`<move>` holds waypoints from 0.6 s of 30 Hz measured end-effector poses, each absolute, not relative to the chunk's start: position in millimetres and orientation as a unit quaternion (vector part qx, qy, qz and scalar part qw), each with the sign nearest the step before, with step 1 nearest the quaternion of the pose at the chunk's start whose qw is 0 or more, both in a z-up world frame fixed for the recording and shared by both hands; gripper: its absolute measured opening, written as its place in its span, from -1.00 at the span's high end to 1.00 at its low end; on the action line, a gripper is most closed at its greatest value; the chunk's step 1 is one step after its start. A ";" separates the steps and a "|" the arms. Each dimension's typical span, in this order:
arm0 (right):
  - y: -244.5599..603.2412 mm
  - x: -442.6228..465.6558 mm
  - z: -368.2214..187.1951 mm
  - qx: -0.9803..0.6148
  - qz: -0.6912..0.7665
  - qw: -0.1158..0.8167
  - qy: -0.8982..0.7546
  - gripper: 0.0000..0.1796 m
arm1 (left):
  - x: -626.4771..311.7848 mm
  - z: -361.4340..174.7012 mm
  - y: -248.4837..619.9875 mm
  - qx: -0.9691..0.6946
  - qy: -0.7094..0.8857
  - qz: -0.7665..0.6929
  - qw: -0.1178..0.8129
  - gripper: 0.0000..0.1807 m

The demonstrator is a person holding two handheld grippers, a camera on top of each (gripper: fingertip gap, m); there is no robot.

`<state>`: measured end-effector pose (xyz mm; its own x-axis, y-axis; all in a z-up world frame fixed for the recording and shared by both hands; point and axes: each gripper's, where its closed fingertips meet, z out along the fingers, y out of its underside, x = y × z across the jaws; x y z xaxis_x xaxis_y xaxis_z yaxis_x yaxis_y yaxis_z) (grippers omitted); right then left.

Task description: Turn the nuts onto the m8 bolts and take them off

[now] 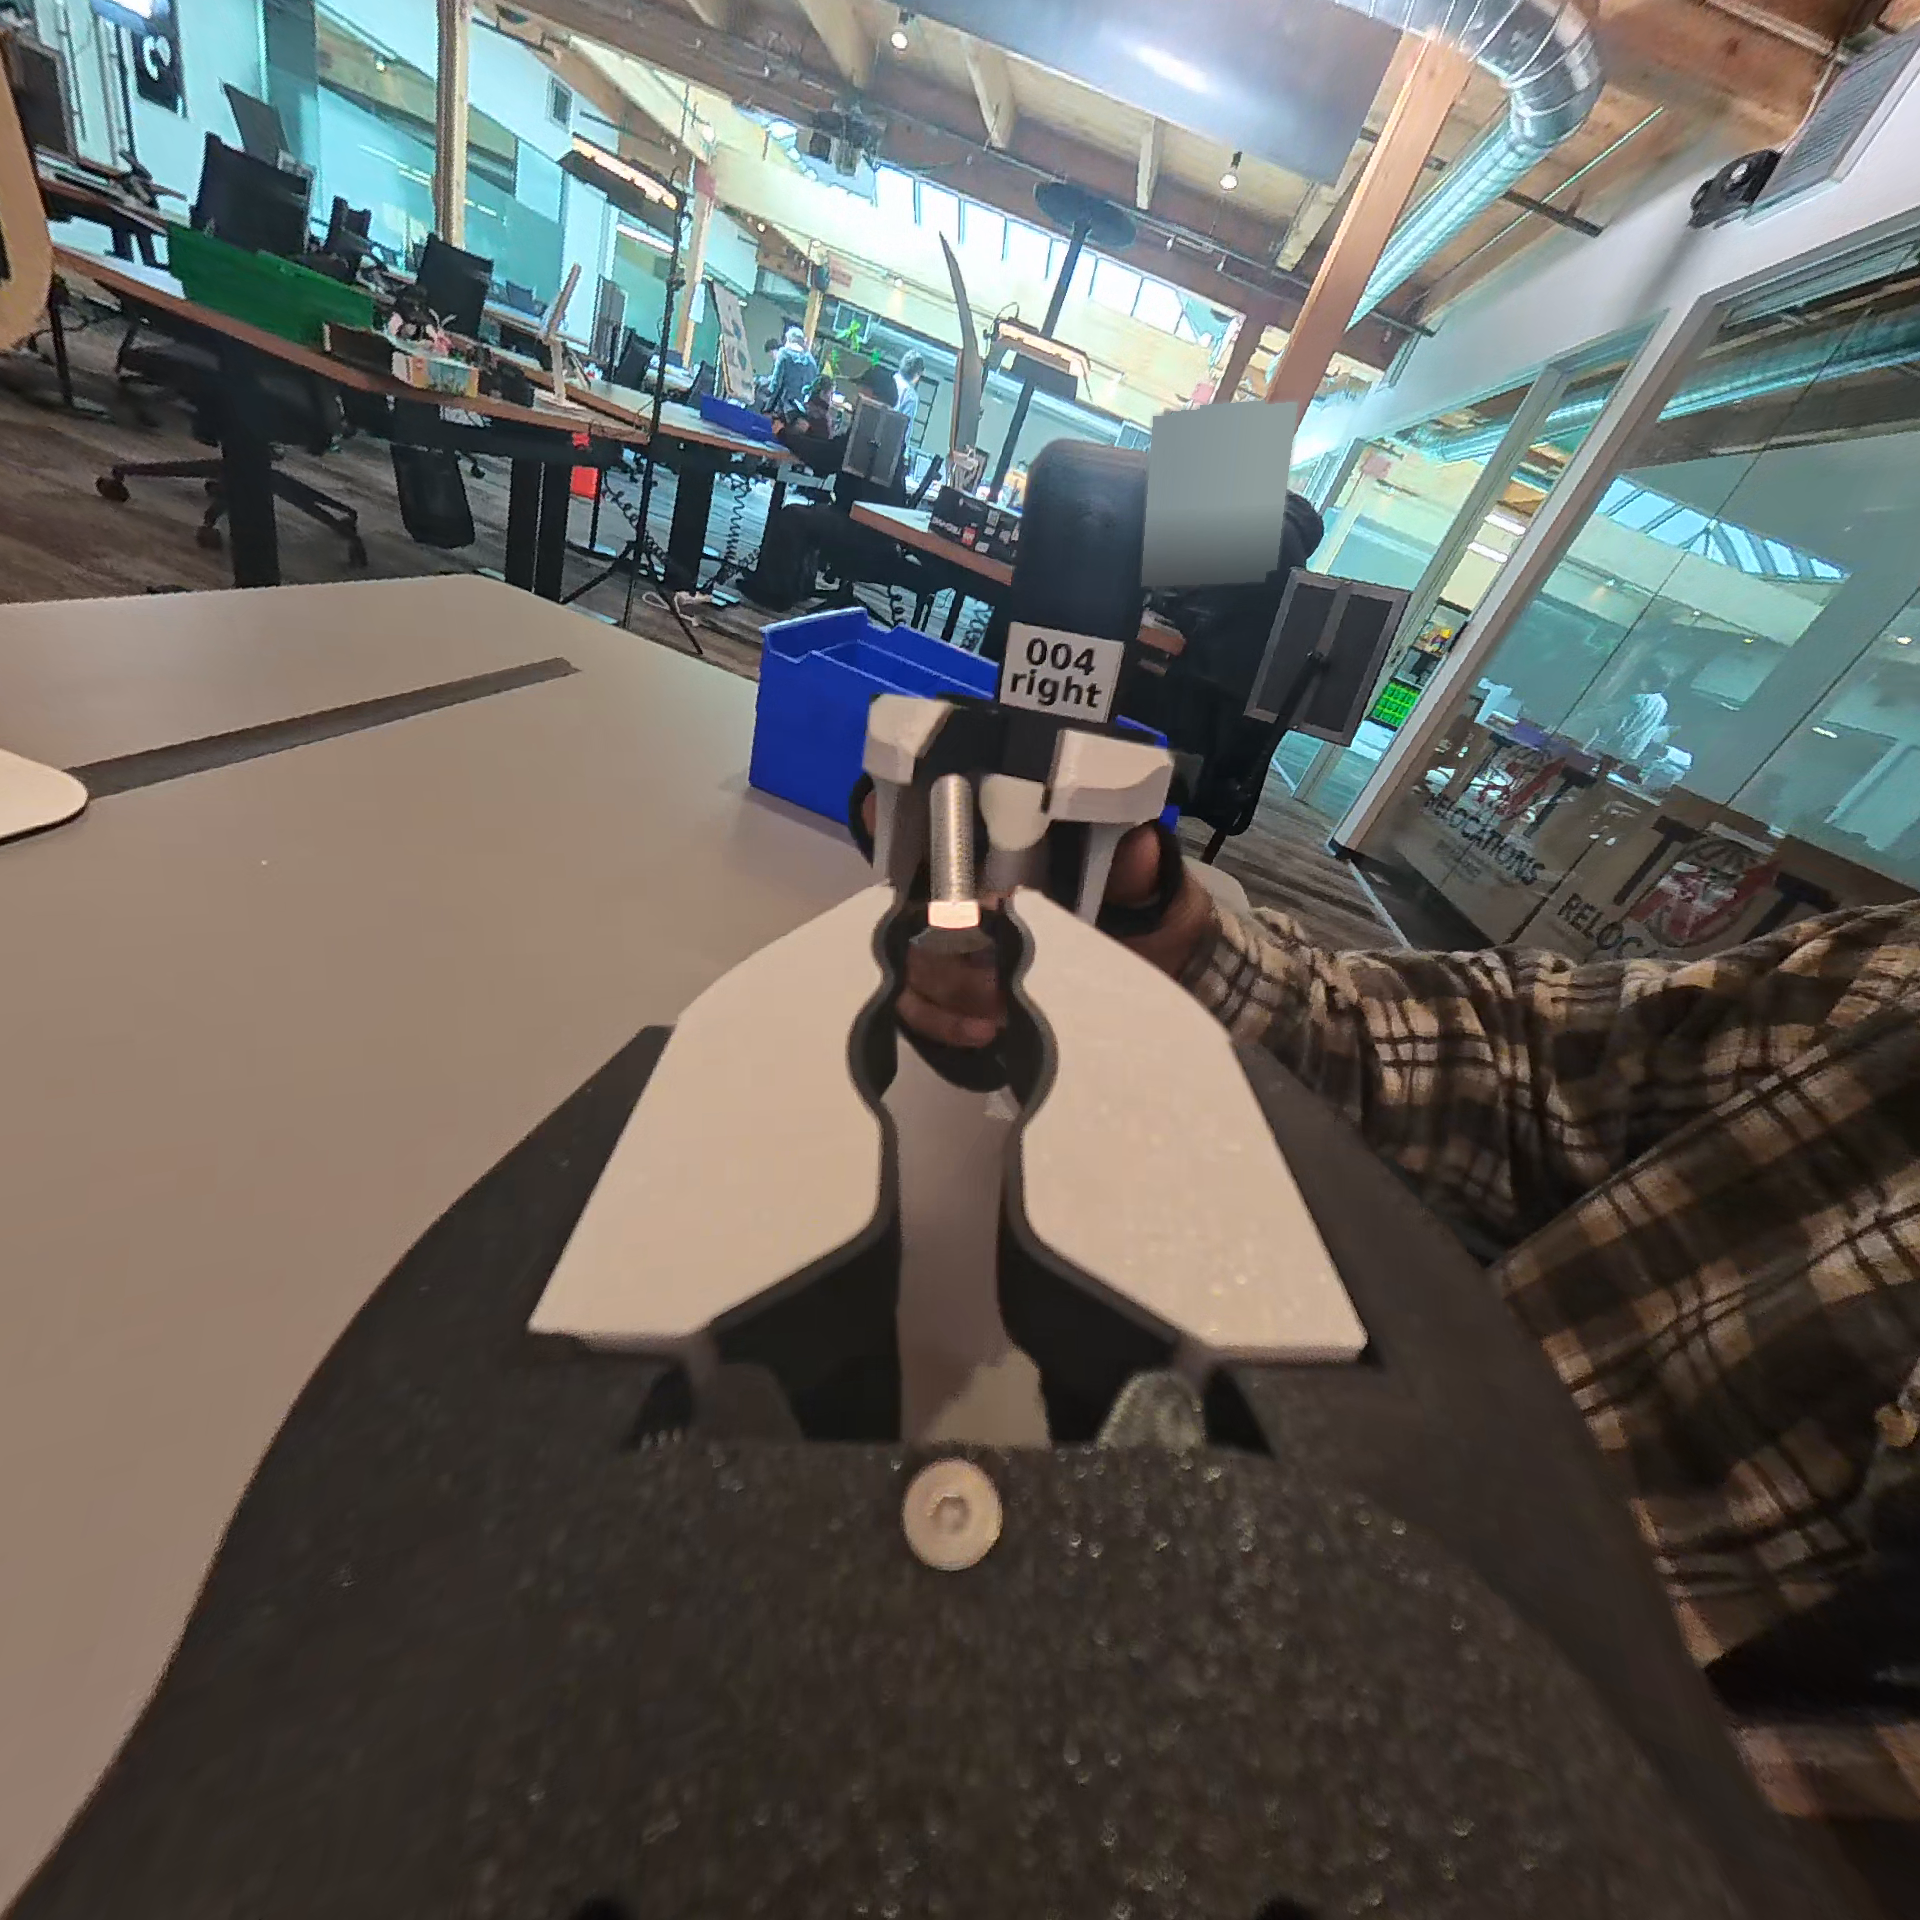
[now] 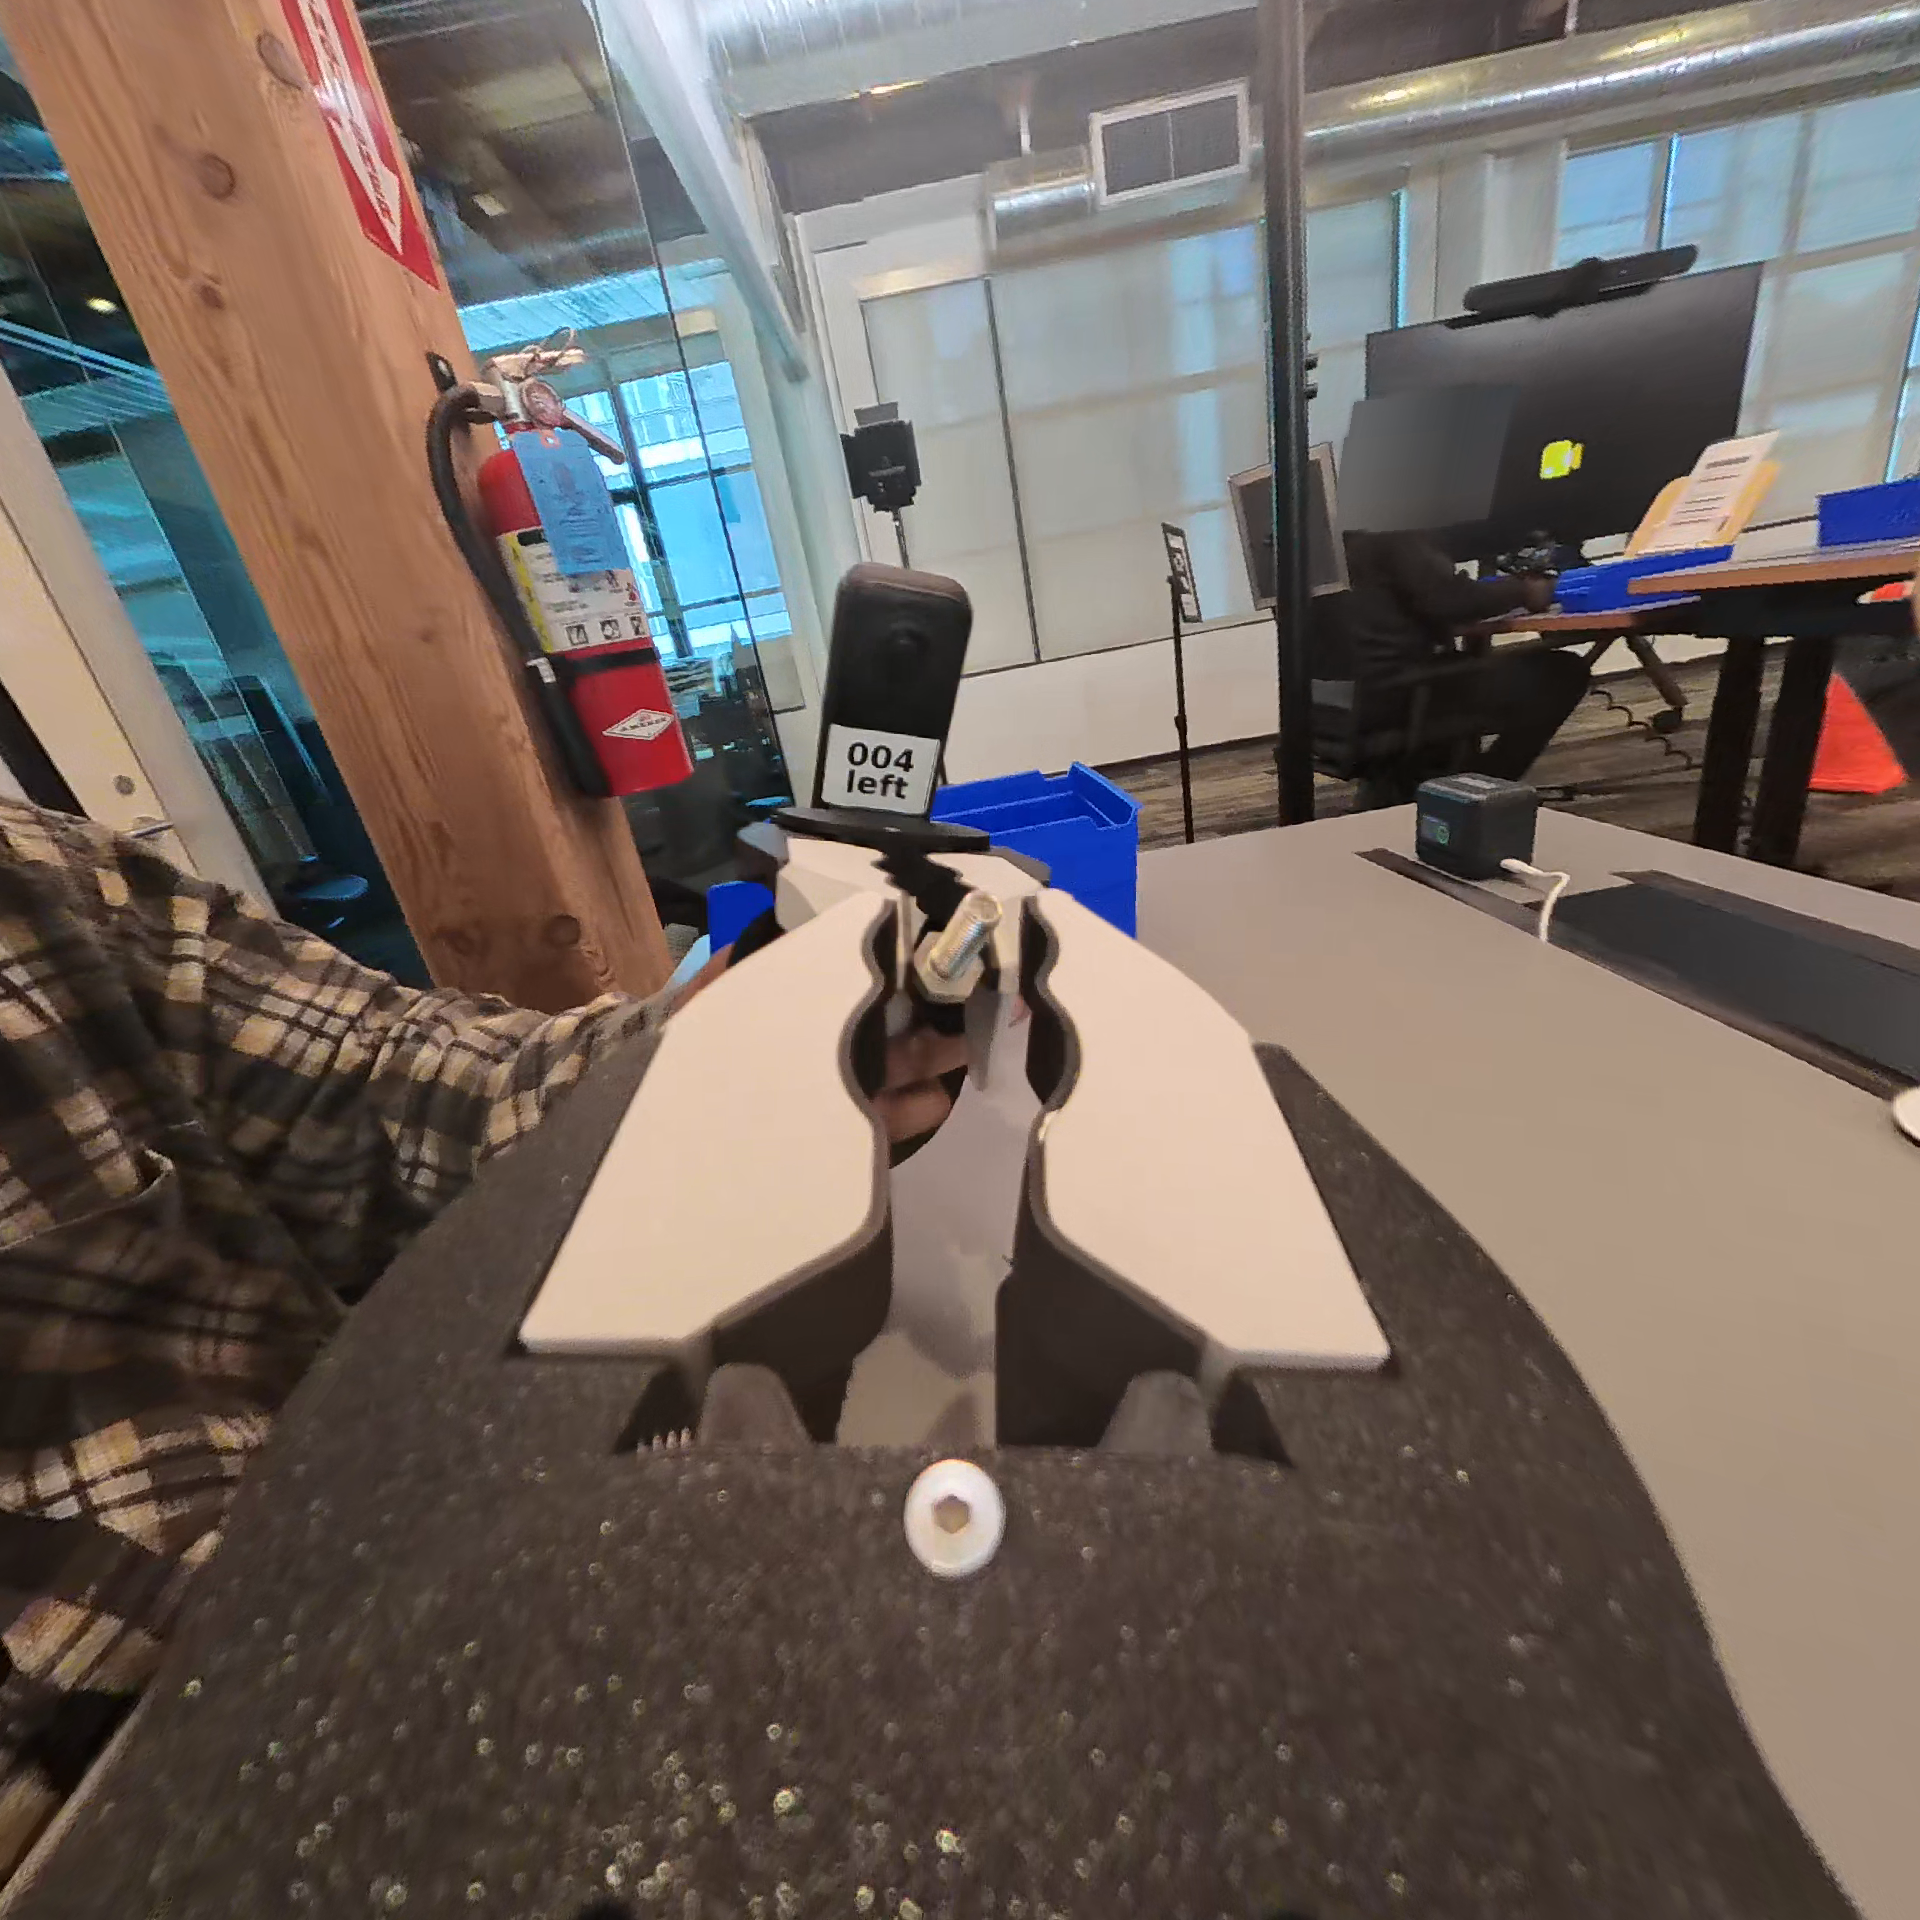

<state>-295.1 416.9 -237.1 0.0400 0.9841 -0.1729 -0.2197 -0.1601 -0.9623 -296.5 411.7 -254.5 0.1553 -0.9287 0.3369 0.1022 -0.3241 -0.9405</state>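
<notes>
A silver M8 bolt (image 1: 951,842) is held in the air between the two facing grippers. My left gripper (image 1: 954,920) is shut on its hex head, with the threaded shaft pointing up and away. My right gripper (image 1: 992,831) faces it, with its fingers on either side of the shaft. In the right wrist view the threaded end (image 2: 977,914) points at me between my right gripper's (image 2: 961,930) fingertips, with gaps on both sides. A hex piece (image 2: 938,977) sits behind the threaded end; I cannot tell whether it is the head or a nut. The left gripper (image 2: 943,992) holds the bolt there.
A grey table (image 1: 312,987) lies below, with a blue bin (image 1: 821,707) at its far edge; the bin also shows in the right wrist view (image 2: 1049,831). A black box with a white cable (image 2: 1475,826) and black strips (image 2: 1714,966) lie on the right. A plaid sleeve (image 1: 1558,1091) is nearby. Less than 4 cm separates the two grippers' tips.
</notes>
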 end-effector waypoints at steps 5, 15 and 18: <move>417.1 -303.9 -234.3 -0.489 0.583 0.520 -0.388 0.81 | -298.2 -248.7 408.1 -0.590 0.344 -0.561 0.468 0.83; 414.9 -316.1 -235.2 -0.519 0.529 0.464 -0.486 0.92 | -296.6 -258.6 408.4 -0.608 0.369 -0.538 0.453 0.75; 415.2 -318.8 -235.4 -0.542 0.499 0.424 -0.526 0.92 | -296.3 -268.9 412.7 -0.629 0.391 -0.494 0.456 0.59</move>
